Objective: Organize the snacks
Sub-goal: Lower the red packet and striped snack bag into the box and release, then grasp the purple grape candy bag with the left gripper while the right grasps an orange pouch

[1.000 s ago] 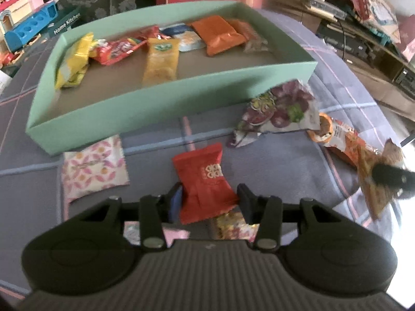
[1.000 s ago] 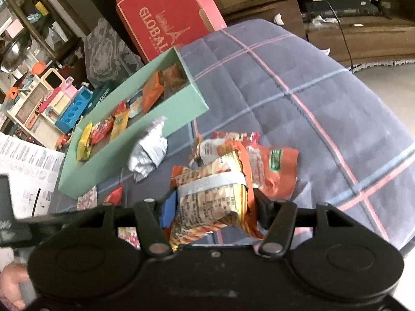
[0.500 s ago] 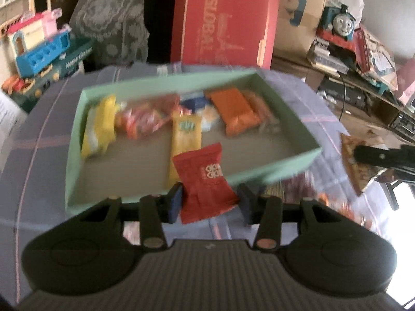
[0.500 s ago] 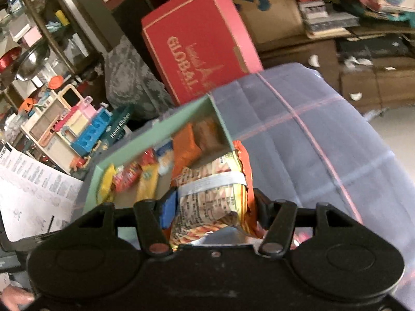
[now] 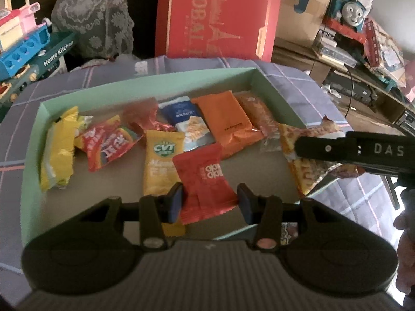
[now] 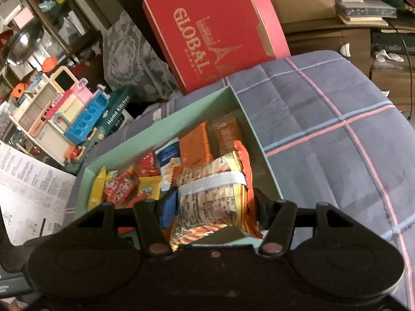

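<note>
Left wrist: left gripper (image 5: pixel 208 202) clamps crinkled red sachet (image 5: pixel 206 181) over green cardboard tray (image 5: pixel 33 140); right gripper (image 6: pixel 211 208) grips glossy orange packet (image 6: pixel 215 197) above same tray

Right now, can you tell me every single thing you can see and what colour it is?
tray: one, mint green, on the checked blanket
loose packets in tray: about eight, yellow, red, blue, orange
red packet: one, held over tray
striped packet: one, orange and yellow, held over tray
gift box: one, red, behind tray
toy kitchen: one, pastel, left
toy train: one, blue, far right
left gripper: black, gripping red packet
right gripper: black, gripping striped packet
</note>
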Available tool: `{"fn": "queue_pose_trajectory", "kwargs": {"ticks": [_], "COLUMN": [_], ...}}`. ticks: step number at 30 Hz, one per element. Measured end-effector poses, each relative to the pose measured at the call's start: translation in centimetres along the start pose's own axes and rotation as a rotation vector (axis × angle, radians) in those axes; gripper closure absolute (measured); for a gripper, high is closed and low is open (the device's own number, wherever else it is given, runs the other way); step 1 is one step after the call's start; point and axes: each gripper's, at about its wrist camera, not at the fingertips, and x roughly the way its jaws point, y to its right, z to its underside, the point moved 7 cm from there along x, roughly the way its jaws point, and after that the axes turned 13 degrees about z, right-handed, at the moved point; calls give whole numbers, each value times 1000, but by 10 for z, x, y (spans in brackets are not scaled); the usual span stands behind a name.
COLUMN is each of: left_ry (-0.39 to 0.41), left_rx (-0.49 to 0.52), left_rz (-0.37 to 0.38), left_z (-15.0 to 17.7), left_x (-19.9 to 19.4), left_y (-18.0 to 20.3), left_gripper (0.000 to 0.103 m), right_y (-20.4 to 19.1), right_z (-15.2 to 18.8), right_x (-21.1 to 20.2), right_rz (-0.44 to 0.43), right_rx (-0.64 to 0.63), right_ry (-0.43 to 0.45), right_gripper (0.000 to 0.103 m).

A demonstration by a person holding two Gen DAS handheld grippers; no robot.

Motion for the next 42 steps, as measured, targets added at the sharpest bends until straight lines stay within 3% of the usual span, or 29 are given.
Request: {"fn": "queue_pose_trajectory", "kwargs": {"ticks": [4, 5, 6, 7, 8, 9, 21, 30, 42], "left_ry": [-12, -11, -12, -11, -1, 17, 29, 21, -64], "left_rx": [-13, -12, -11, -11, -8, -2, -29, -21, 134], "left_rz": [2, -5, -17, -30, -42, -58, -60, -46, -67], "left_z": [-2, -2, -2, -2, -2, -3, 4, 27, 62], "left_x": [13, 15, 17, 17, 16, 13, -14, -30, 1], "left_y": [-2, -2, -2, -2, -3, -3, 1, 21, 72], "left_gripper": [57, 51, 42, 18, 2, 0, 0, 0, 0], "right_y": [-5, -6, -6, -4, -4, -4, 15, 50, 117], "right_z": [-1, -1, -3, -5, -6, -7, -1, 17, 60], "right_x": [11, 11, 10, 7, 3, -2, -33, -63, -75], "right_rz": [0, 0, -6, -9, -10, -10, -3, 18, 66], "right_rx": [-13, -12, -6, 3, 12, 16, 56, 52, 129], "right_ry": [-15, -13, -7, 3, 23, 42, 68, 81, 35], "right_gripper": [40, 36, 23, 7, 1, 0, 0, 0, 0]}}
